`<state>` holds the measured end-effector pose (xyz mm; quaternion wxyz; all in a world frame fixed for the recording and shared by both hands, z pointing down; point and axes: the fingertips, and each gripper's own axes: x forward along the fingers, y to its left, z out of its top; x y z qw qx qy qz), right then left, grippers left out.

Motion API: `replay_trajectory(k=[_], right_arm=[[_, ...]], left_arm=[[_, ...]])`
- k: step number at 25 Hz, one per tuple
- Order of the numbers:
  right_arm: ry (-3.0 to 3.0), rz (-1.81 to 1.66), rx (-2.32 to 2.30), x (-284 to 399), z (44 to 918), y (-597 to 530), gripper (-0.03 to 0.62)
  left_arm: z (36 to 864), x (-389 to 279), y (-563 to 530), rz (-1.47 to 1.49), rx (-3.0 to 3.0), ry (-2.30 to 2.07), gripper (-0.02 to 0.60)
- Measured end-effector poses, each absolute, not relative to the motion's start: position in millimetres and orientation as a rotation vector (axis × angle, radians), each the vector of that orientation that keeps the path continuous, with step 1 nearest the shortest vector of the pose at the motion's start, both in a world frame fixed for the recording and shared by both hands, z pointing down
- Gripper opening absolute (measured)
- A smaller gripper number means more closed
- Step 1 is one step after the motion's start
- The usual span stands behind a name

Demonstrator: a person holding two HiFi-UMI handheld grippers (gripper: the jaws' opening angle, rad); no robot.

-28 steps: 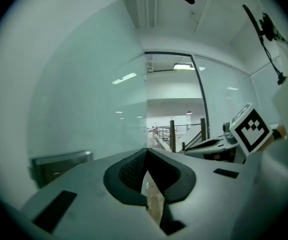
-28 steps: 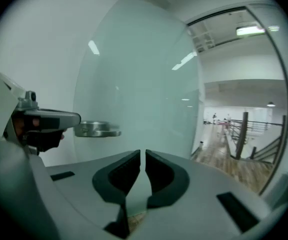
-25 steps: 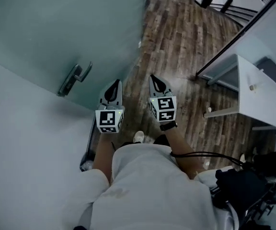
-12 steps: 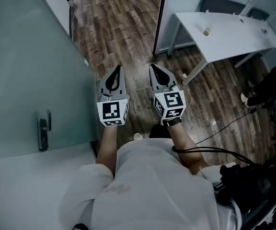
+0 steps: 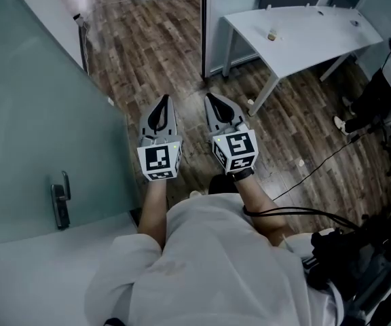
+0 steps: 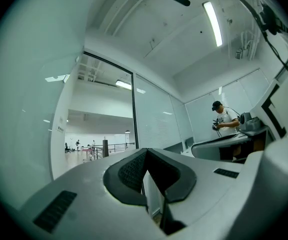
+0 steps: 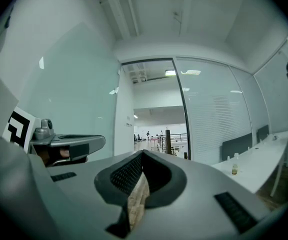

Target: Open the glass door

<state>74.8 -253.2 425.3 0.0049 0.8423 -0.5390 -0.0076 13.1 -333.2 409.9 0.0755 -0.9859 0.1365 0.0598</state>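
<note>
1. Swung round since a second ago: the handle (image 5: 60, 199), then up beside the left gripper (image 5: 165, 102), now sits low at the left, and the table (image 5: 304, 29) has come into full view ahead to the right. Both grippers remain side by side.
2. Wood floor (image 5: 161, 46) runs ahead as an open lane between the door's lower edge and a dark post (image 5: 203, 26). In both gripper views the lane leads through an opening to a bright hall.
3. Frosted glass door (image 5: 39, 114) fills the left side and is cut off by the top and left borders. Its lower edge passes just beside the left gripper.
4. The table stands well apart from the right gripper (image 5: 210, 99), with its far corner cut off.
5. Both grippers point level with their jaws closed on nothing.
6. The handle is apart from both grippers, near where the glass meets a white surface.
7. A cable (image 5: 318, 165) trails across the floor at the right.
8. A small item (image 5: 272, 35) on the table is too small to tell.
9. The person's torso hides the floor below the grippers.
</note>
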Motion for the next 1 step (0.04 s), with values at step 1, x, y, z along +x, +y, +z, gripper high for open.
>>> replay_trajectory(k=[1], right_arm=[[-1.694,-0.035,2.629,73.0,425.1,-254.2,0.003]], left_arm=[[410.6,12.3,-333.7,0.184,-2.956,0.413,0.003]])
